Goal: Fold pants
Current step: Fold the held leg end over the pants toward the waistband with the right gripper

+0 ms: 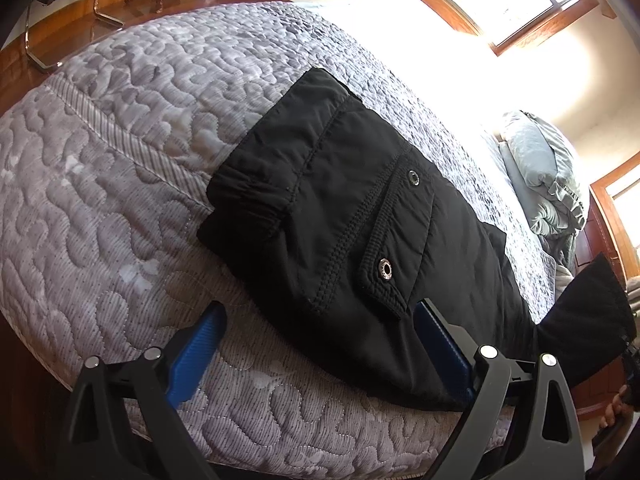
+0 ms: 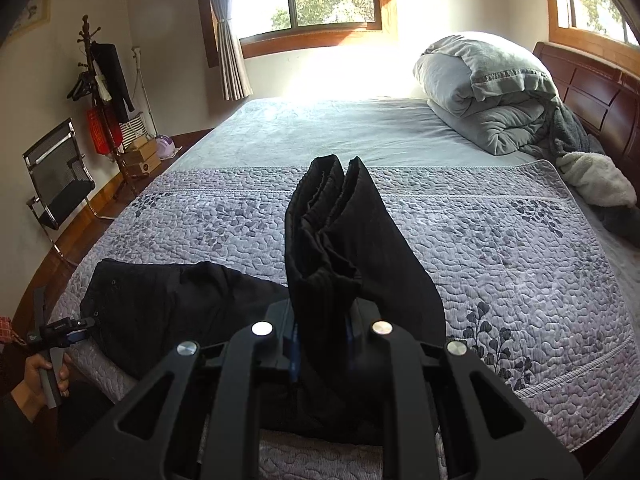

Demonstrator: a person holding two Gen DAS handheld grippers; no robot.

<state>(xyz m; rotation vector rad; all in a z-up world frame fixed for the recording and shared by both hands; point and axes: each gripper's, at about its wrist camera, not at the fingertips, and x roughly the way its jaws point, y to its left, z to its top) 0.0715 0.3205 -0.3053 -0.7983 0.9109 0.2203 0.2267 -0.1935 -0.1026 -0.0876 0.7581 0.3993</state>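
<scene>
Black pants (image 1: 360, 232) lie on the grey quilted bedspread (image 1: 120, 168), waistband end with two metal snaps at the bed's near edge. My left gripper (image 1: 316, 344) is open, its blue fingers (image 1: 200, 352) straddling the lower edge of the waist part without closing on it. In the right wrist view my right gripper (image 2: 320, 344) is shut on the leg ends of the pants (image 2: 340, 248) and holds them lifted, standing up above the bed. The rest of the pants (image 2: 168, 304) lies flat to the left. The left gripper also shows there (image 2: 76, 330).
A folded grey duvet (image 2: 492, 92) and a white fleece (image 2: 596, 180) lie at the headboard end. A mesh chair (image 2: 60, 176) and a coat stand (image 2: 100, 92) stand on the wooden floor at left. The bed edge runs just below both grippers.
</scene>
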